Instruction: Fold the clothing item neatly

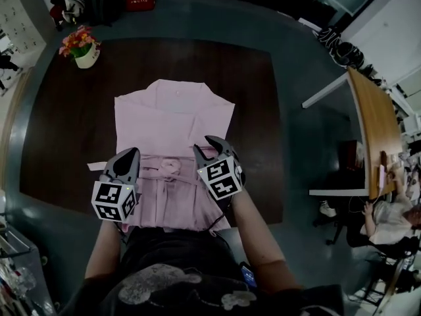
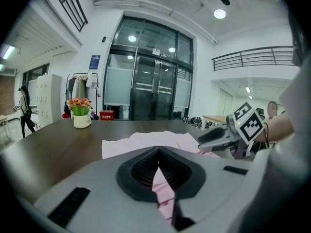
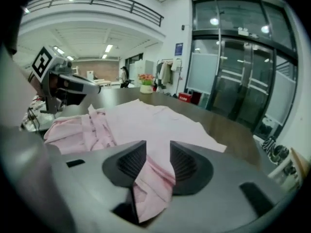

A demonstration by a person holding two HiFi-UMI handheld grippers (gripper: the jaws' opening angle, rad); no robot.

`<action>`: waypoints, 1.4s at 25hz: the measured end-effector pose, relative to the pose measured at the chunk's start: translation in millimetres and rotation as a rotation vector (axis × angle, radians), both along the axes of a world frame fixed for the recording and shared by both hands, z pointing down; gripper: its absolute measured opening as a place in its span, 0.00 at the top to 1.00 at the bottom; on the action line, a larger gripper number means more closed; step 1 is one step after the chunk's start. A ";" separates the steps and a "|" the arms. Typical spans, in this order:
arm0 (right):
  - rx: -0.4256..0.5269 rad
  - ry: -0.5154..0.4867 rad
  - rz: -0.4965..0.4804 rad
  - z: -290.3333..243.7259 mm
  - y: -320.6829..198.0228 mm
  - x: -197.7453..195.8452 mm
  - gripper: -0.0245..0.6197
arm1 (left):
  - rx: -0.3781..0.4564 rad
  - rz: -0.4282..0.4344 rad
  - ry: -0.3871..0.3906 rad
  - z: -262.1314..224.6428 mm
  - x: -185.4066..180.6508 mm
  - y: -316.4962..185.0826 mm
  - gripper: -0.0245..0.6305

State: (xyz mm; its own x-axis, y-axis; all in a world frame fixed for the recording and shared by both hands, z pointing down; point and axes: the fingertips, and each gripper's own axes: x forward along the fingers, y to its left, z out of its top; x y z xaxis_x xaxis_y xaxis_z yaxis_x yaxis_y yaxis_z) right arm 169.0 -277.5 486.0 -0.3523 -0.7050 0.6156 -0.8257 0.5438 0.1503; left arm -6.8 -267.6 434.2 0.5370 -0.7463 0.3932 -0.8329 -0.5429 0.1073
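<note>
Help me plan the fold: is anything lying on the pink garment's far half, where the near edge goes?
Nothing visible does. The far half of the pink garment lies bare; the flower pot stands apart at the table's far left corner. The left gripper is shut on the near edge; the right gripper is open around it.
</note>
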 end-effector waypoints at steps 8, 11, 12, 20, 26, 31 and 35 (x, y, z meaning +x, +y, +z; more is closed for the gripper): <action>-0.035 0.191 -0.012 36.3 -20.0 -1.9 0.95 | -0.020 -0.032 -0.022 6.0 -6.3 5.3 0.95; 0.022 0.147 0.098 23.2 -32.3 24.9 0.95 | -0.027 -0.048 -0.033 7.6 -13.6 8.1 0.95; 0.038 0.149 0.138 21.6 -36.6 37.1 0.95 | -0.029 -0.052 -0.037 8.0 -16.0 8.5 0.95; 0.012 0.111 0.439 29.5 -28.9 127.6 0.93 | -0.042 -0.081 -0.061 11.4 -26.8 16.1 0.95; 0.081 0.010 0.506 13.9 -13.8 141.1 0.93 | -0.040 -0.112 -0.075 15.5 -34.1 24.6 0.95; 0.189 -0.070 0.458 -15.5 11.1 114.7 0.93 | -0.038 -0.095 -0.063 17.5 -41.0 45.7 0.95; 0.338 -0.102 0.409 -44.4 51.5 89.2 0.95 | -0.021 -0.041 -0.048 17.7 -46.6 67.3 0.95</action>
State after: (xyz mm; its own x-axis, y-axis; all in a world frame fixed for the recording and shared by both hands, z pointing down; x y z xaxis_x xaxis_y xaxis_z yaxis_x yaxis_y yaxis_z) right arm 258.2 -226.0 441.6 -0.0535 -0.9499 0.3078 -0.9795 0.1100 0.1690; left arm -53.4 -200.3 451.9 0.4864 -0.7583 0.4340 -0.8588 -0.5064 0.0775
